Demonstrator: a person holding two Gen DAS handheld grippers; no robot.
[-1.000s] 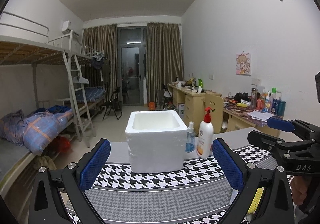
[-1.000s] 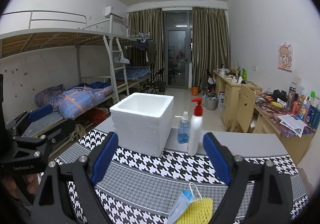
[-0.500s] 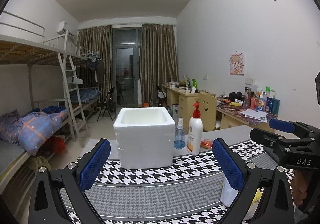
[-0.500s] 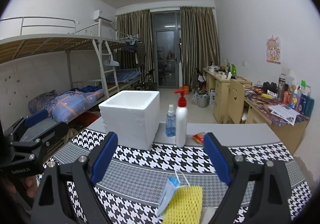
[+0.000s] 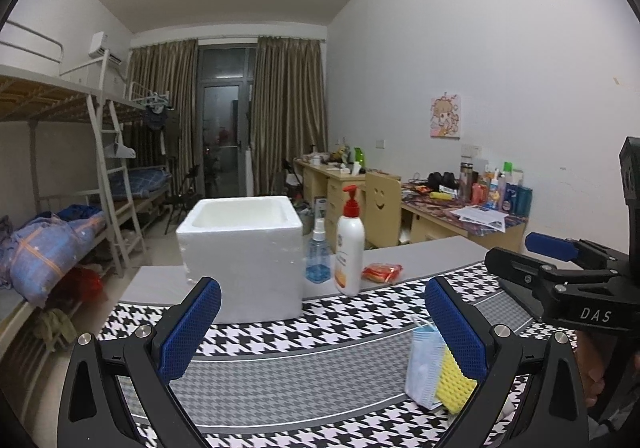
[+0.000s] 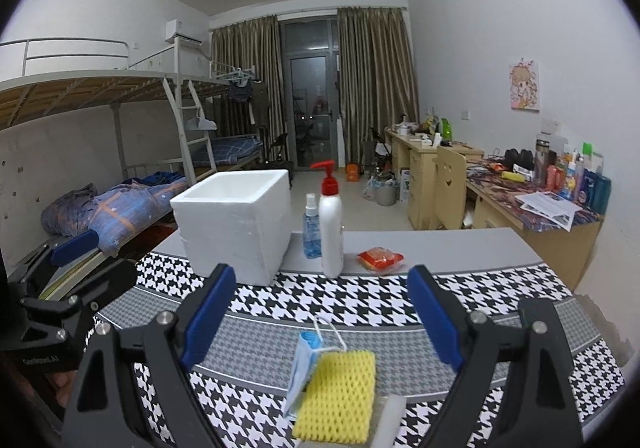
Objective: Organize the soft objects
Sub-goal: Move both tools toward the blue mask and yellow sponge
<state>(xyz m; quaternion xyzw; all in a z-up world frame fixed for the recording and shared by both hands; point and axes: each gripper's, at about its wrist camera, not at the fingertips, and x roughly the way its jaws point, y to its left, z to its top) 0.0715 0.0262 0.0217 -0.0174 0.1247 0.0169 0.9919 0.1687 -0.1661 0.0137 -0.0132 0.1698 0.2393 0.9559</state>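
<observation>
A yellow mesh sponge (image 6: 338,394) lies on the houndstooth cloth (image 6: 360,300) with a folded blue face mask (image 6: 302,368) leaning on its left side and a white foam piece (image 6: 386,424) at its right. They lie low between the open fingers of my right gripper (image 6: 320,322). In the left wrist view the mask (image 5: 422,366) and sponge (image 5: 454,386) sit beside the right finger of my open, empty left gripper (image 5: 322,322). A white foam box (image 5: 244,258) (image 6: 236,224) stands open-topped at the far side.
A pump lotion bottle (image 6: 331,224), a small blue spray bottle (image 6: 311,228) and a red snack packet (image 6: 380,259) stand right of the box. The right gripper (image 5: 560,272) shows at the right in the left wrist view. Bunk beds and desks lie beyond the table.
Both grippers have pulled back and tilted down, so the box looks farther away. The sponge, mask and red packet have come into fuller view. Both grippers stay open.
</observation>
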